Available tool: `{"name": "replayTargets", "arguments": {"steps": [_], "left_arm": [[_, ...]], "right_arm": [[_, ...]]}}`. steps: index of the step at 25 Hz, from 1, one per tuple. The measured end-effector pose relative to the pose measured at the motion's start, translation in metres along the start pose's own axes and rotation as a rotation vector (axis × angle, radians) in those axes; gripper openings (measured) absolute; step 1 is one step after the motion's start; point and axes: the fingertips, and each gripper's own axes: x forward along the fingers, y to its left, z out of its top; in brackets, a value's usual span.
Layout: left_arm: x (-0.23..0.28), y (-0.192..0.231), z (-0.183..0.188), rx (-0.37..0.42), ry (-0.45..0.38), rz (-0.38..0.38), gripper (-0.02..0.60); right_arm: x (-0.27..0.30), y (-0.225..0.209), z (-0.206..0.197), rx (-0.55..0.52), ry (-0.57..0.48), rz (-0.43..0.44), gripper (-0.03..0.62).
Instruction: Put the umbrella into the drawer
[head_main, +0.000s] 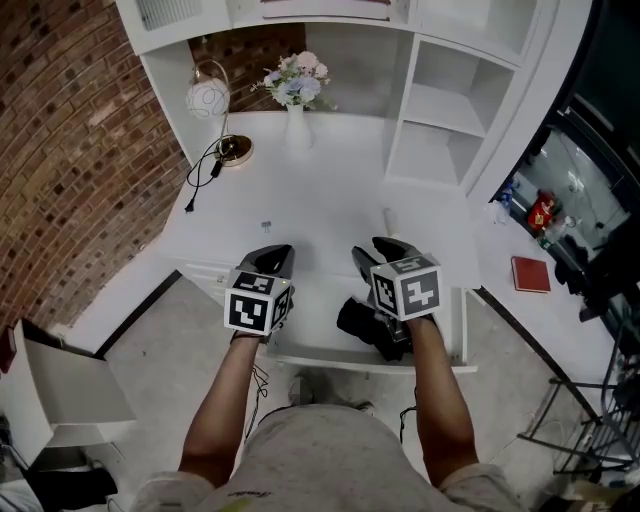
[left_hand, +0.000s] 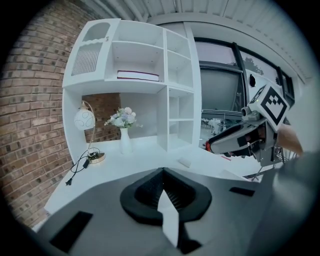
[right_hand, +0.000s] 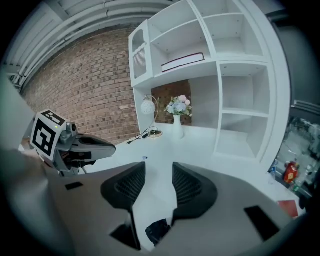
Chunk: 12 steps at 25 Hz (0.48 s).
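Black umbrella (head_main: 356, 320), inside open white drawer (head_main: 458, 335)

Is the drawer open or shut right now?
Open. The drawer sticks out from under the white desk toward the person, and the black umbrella lies inside it.

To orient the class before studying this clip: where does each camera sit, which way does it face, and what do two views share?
Head view: head-mounted, steeply down onto the desk; forearms, left gripper, right gripper show.
Left gripper view: along its shut jaws toward the shelves.
Right gripper view: along its open jaws across the desk.
Shared: all three show the flower vase.
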Motion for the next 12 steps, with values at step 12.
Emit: {"name": "replayTargets", "arguments": {"steps": [12], "left_arm": [[-0.002, 0.032, 0.019, 0.016, -0.051, -0.011, -0.003]], "right_arm": [[0.003, 0.007, 0.024, 0.008, -0.108, -0.079, 0.060]]}}
